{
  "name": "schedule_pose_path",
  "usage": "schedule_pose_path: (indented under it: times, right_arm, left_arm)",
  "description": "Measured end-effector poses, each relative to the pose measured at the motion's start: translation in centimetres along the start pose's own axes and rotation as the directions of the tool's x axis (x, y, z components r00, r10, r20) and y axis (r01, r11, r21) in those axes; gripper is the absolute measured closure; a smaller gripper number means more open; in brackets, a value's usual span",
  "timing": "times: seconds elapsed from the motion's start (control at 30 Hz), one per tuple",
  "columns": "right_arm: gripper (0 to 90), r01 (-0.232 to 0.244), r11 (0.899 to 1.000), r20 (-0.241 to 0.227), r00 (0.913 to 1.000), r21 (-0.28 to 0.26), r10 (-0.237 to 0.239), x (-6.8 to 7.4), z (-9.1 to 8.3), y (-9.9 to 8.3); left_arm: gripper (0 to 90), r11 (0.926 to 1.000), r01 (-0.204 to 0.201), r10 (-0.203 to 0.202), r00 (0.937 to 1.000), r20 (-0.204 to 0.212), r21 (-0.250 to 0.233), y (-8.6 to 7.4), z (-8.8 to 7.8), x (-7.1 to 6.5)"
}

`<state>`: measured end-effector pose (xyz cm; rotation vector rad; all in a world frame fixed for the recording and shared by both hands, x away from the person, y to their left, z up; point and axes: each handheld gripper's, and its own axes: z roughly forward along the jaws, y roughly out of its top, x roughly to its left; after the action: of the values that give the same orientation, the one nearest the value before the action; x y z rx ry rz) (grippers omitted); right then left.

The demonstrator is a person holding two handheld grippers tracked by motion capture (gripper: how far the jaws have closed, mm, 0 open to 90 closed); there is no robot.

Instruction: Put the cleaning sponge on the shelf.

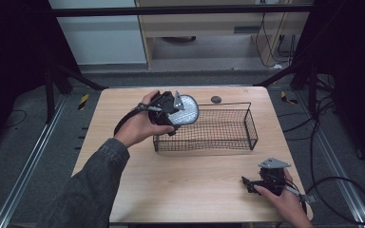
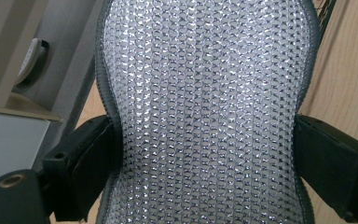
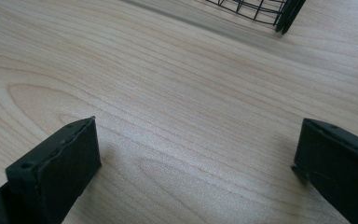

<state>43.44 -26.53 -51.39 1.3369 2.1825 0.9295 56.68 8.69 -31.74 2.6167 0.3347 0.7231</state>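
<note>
Mesh fills the left gripper view: the left gripper pinches a round silvery scrubbing pad at its waist, squeezing it narrow, and holds it above the near-left corner of the wire basket, probably so it can drop inside. Jaws spread and empty, the right gripper rests low on the desk, well apart from the basket, seemingly waiting.

Left hand reaches forward to the wire basket's near-left corner — left gripper clamped on a silvery mesh pad. Right hand rests low, well right of and nearer than the basket — right gripper with jaws spread apart.
</note>
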Motion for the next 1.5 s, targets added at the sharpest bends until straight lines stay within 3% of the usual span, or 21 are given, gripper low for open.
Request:
schedule_pose_path:
  times: [0.33, 0.43, 0.53, 0.73, 1.5]
  right_arm:
    - [0.3, 0.001, 1.000, -0.001, 1.0000, 0.001, -0.001, 0.0, 0.0, 0.0]
    - [0.3, 0.001, 1.000, -0.002, 1.0000, 0.001, -0.001, 0.0, 0.0, 0.0]
    - [0.3, 0.002, 1.000, -0.002, 1.0000, 0.001, -0.002, 0.0, 0.0, 0.0]
    - [0.3, 0.003, 1.000, -0.003, 1.0000, 0.002, -0.003, 0.0, 0.0, 0.0]
    - [0.3, 0.006, 1.000, -0.004, 1.0000, 0.002, -0.006, 0.0, 0.0, 0.0]
  left_arm:
    - [9.0, 0.9998, -0.016, 0.016, 0.9999, -0.006, 0.013, 0.6, 1.8, 0.1]
    - [9.4, 0.9986, -0.009, 0.009, 0.9999, -0.006, 0.052, 0.6, 2.8, 0.3]
    - [9.6, 0.9988, -0.025, 0.024, 0.9997, 0.007, 0.042, 0.7, 3.1, 0.2]
    - [10.1, 0.9952, -0.064, 0.063, 0.9978, 0.019, 0.073, 1.0, 4.3, -0.4]
    - [12.7, 0.9896, -0.106, 0.102, 0.9938, 0.044, 0.098, 1.0, 6.5, -1.1]
